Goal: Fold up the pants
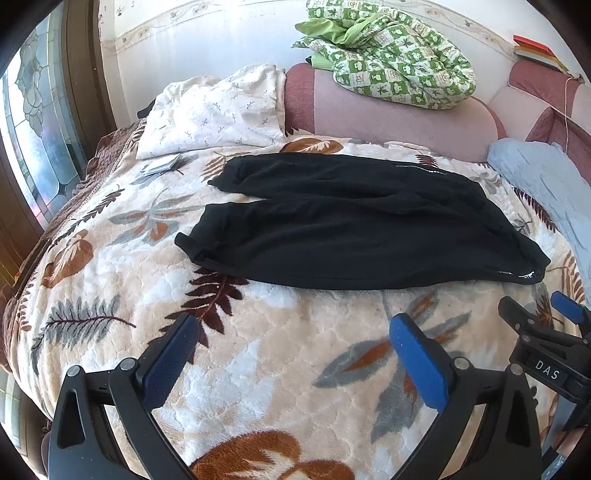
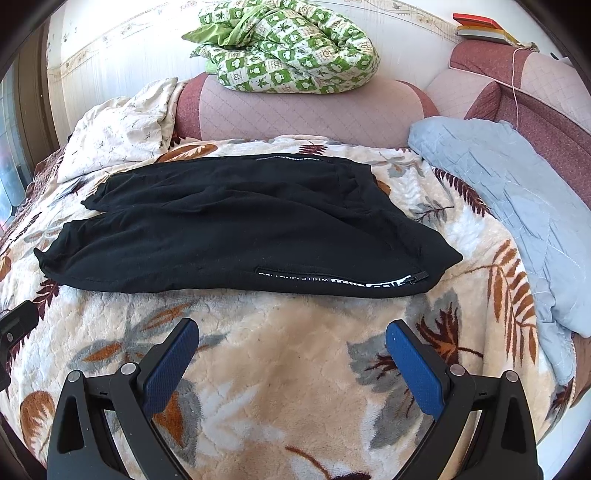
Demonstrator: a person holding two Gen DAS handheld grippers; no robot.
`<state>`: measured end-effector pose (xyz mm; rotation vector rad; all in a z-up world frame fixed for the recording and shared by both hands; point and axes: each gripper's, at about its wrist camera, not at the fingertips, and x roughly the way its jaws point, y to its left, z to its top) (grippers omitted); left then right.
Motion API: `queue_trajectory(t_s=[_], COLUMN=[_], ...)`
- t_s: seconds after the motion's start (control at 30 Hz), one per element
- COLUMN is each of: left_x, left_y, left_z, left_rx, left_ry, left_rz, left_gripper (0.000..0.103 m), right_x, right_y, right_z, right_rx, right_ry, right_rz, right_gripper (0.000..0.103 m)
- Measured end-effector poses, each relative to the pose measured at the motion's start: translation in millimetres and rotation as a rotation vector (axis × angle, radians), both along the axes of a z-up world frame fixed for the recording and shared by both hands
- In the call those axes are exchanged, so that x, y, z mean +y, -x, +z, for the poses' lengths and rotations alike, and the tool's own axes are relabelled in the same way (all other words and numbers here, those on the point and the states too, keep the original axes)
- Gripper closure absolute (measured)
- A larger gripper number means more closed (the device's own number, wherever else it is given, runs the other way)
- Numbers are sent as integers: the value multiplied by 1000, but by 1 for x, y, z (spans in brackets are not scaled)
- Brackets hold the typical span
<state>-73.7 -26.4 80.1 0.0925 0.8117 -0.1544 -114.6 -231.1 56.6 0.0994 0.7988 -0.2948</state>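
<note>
The pants [image 2: 236, 229] lie flat on the bed [image 2: 295, 369], legs side by side and unfolded (waistband to the right), so all folding seems left, while the left gripper [image 1: 291, 354] and right gripper [image 2: 291, 354] hover nearby, jaws wide and empty.

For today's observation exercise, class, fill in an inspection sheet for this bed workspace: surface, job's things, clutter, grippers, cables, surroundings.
Surface: leaf-print blanket covering the bed.
Job's things: black pants lying spread flat, legs side by side pointing left, not yet folded.
Clutter: white pillow, blue quilt, small booklet; all apart from the pants.
Grippers: left gripper and right gripper, jaws open, empty, short of the pants.
Cables: thin cord over the headboard.
Surroundings: padded pink headboard, green checked duvet on top, books, window.
</note>
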Motion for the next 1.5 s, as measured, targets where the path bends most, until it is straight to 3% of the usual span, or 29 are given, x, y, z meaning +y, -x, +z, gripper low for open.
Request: queue_trajectory(t_s=[0.67, 0.87, 1.07, 1.13, 1.27, 1.37, 1.43, 1.5], left_x=[3, 12, 32, 41, 56, 64, 70, 76], left_y=[-2, -5, -14, -17, -23, -29, -36, -46], left_z=[-6, -3, 11, 17, 30, 40, 48, 56], left_rx=[24, 12, -23, -37, -73, -106, -116, -123], left_ry=[-5, -8, 1, 5, 0, -14, -10, -5], left_rz=[9, 34, 84, 104, 132, 131, 123, 116], left_gripper=[0, 0, 0, 0, 0, 0, 0, 0], right_x=[-3, -10, -36, -45, -54, -53, -50, -39], right_y=[0, -2, -5, -3, 1, 0, -6, -14], right_z=[-8, -10, -27, -33, -38, -34, -25, -8], right_rx=[19, 25, 64, 18, -71, -140, -134, -74], right_ry=[-15, -132, -502, -714, -996, -1141, -1222, -1156], right_rz=[13, 32, 20, 64, 96, 126, 182, 243], right_gripper=[0, 0, 0, 0, 0, 0, 0, 0])
